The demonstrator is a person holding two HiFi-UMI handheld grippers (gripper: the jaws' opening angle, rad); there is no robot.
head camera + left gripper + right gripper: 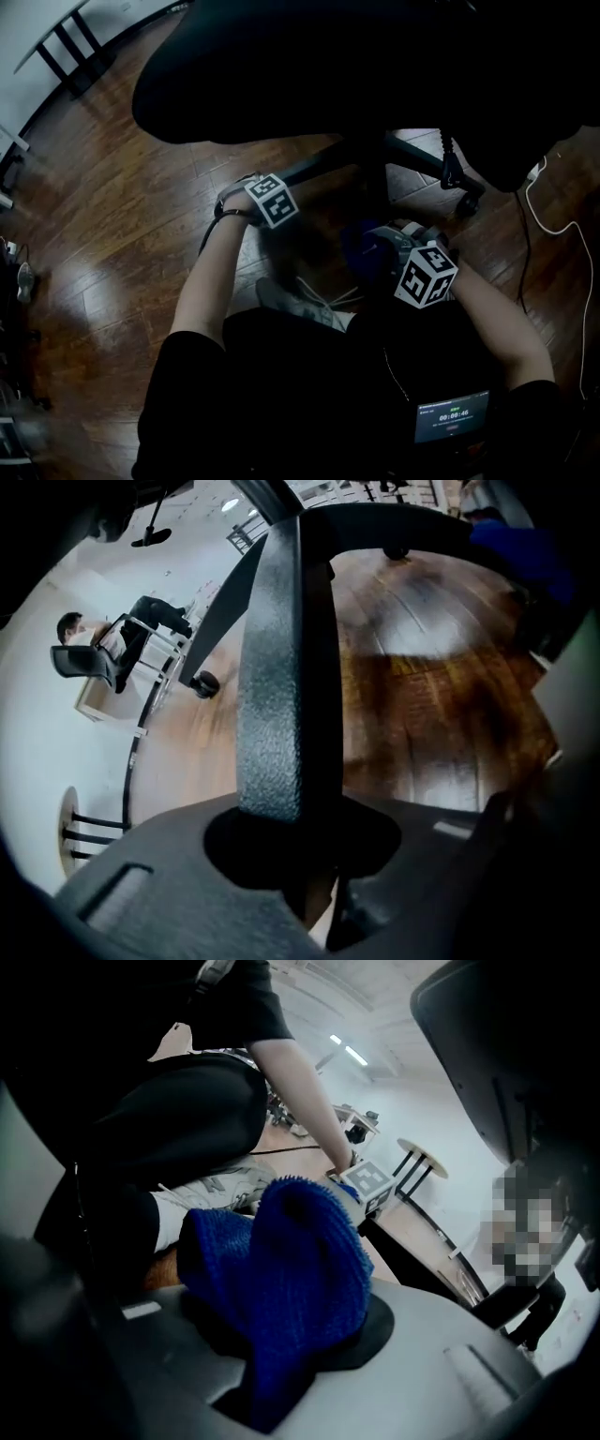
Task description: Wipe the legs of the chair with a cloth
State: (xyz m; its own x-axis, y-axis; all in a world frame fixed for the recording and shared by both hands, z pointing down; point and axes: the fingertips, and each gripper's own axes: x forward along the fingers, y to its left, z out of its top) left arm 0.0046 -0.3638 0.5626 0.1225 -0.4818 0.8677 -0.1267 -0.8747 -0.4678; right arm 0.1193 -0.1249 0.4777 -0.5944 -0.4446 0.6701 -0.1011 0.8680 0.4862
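Observation:
From above, the black office chair's seat (pixel 309 66) fills the top of the head view, with its base legs (pixel 323 164) spread on the wood floor below it. My left gripper (pixel 281 183) reaches one leg. In the left gripper view that textured black leg (pixel 272 667) runs down between the jaws of the left gripper (pixel 300 855), which are shut on it. A bunched blue cloth (pixel 291 1269) is pinched in my right gripper (pixel 281 1344). That right gripper (pixel 384 246) hovers with the cloth (pixel 361 251) just right of the chair's column.
A caster (pixel 466 202) ends the right-hand leg, and a white cable (pixel 553 225) trails on the floor beyond it. My grey shoe (pixel 291 300) rests between my arms. Table legs (pixel 70 47) stand at far left. A seated person (pixel 112 649) is far off.

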